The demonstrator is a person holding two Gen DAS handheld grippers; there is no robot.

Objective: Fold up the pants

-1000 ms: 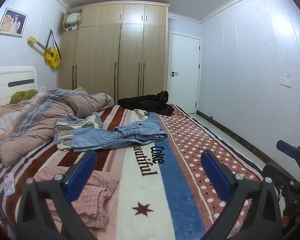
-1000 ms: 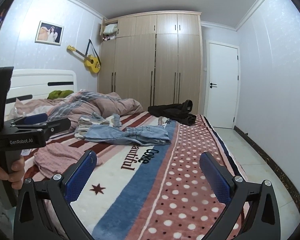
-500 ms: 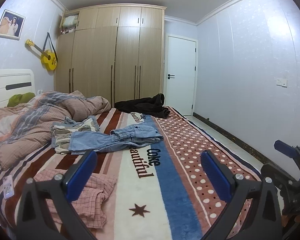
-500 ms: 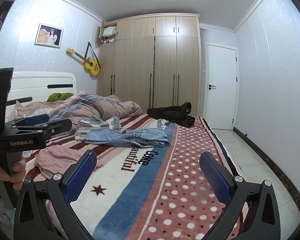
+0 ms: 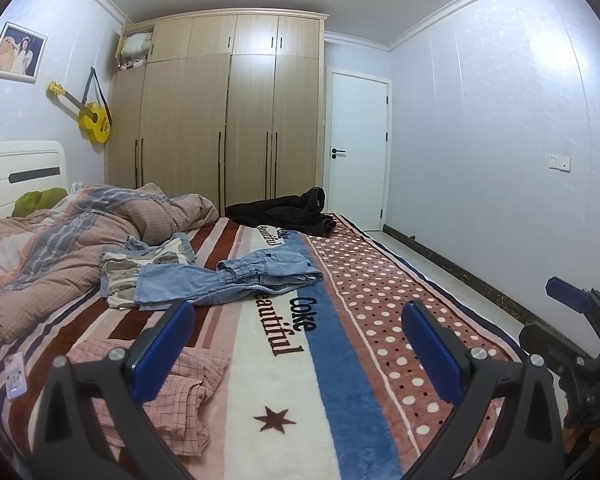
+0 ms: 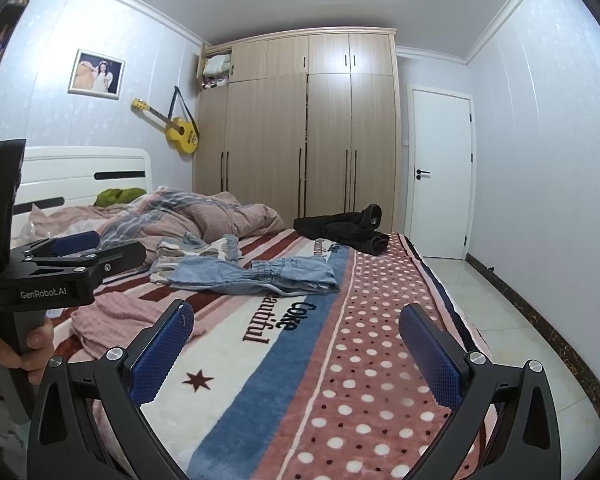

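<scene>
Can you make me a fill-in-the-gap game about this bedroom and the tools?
1. The blue jeans lie on the ____.
2. The guitar on the wall is colored ____.
3. Both the left tool and the right tool are ____.
4. The dark jacket lies nearer the white ____ than the jeans do.

Missing words: bed; yellow; open; door

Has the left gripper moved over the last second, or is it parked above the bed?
Yes. In the left wrist view, the jeans and wardrobe sat higher at first, dropped, then returned partway, so the open left gripper has been tilting, not parked.
</scene>
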